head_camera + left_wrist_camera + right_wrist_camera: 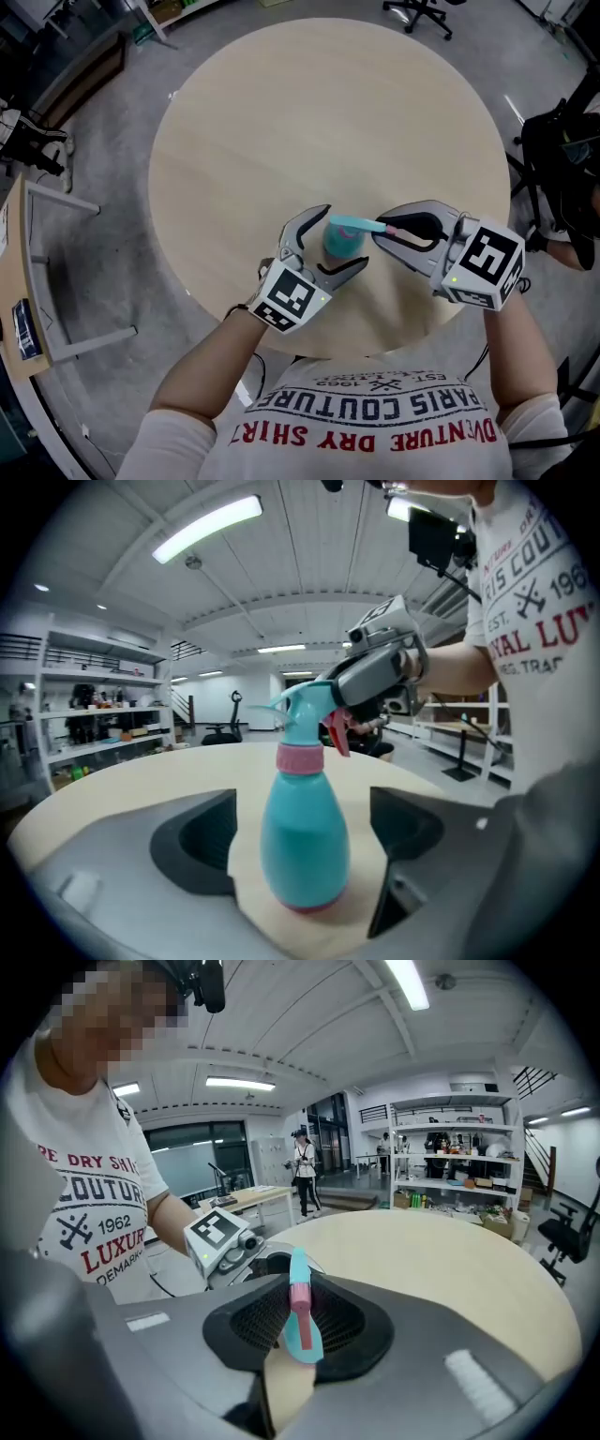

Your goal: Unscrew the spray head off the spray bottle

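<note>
Right tongs [381, 232] on spray head [298, 1283]

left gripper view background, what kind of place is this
Likely a lab or workshop hall: open metal shelving loaded with gear, long strip lights overhead, and an office chair on the floor beyond the round table.

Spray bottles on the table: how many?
1. The spray bottle stands upright on the table between the open jaws of the left tool; the right tool grips its spray head. No others visible.
</note>
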`<act>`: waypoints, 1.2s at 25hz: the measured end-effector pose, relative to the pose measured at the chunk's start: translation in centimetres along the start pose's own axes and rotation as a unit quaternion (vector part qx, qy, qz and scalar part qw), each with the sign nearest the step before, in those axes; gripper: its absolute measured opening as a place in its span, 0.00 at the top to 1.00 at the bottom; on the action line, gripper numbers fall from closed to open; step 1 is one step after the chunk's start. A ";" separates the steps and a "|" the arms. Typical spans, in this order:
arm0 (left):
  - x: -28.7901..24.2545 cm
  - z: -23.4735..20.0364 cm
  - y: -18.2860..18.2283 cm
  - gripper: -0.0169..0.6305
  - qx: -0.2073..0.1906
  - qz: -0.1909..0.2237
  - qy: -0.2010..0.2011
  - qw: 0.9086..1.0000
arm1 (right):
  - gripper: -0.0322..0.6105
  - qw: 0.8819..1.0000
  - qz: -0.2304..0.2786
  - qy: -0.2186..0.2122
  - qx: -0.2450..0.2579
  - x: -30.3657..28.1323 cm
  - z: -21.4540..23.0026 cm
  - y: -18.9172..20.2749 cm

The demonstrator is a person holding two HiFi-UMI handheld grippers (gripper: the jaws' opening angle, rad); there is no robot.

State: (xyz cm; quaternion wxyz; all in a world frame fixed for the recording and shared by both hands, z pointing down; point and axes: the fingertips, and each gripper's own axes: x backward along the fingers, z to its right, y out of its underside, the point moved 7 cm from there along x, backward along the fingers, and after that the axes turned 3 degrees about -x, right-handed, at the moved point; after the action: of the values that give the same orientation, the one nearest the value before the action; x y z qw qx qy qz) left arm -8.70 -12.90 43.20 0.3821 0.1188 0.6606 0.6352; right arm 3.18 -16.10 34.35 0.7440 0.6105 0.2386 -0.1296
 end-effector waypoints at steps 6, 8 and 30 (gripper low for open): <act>-1.6 1.3 0.0 0.31 0.095 -0.016 -0.178 0.979 | 0.85 0.999 0.008 0.030 -0.025 -0.2 -0.4 0.2; -2.0 1.2 -0.1 0.33 0.102 -0.033 -0.210 0.972 | 0.85 0.999 0.012 0.031 -0.029 -0.3 -0.5 0.2; -0.9 -0.8 0.7 0.48 -0.017 0.002 0.086 0.996 | 0.85 1.000 0.007 -0.010 -0.007 -0.3 0.0 -0.1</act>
State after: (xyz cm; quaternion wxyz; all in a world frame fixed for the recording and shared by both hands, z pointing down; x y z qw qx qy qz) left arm -8.82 -13.95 44.07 0.3241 0.0582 0.6799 0.6552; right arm 2.92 -16.17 34.43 0.7514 0.6057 0.2277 -0.1294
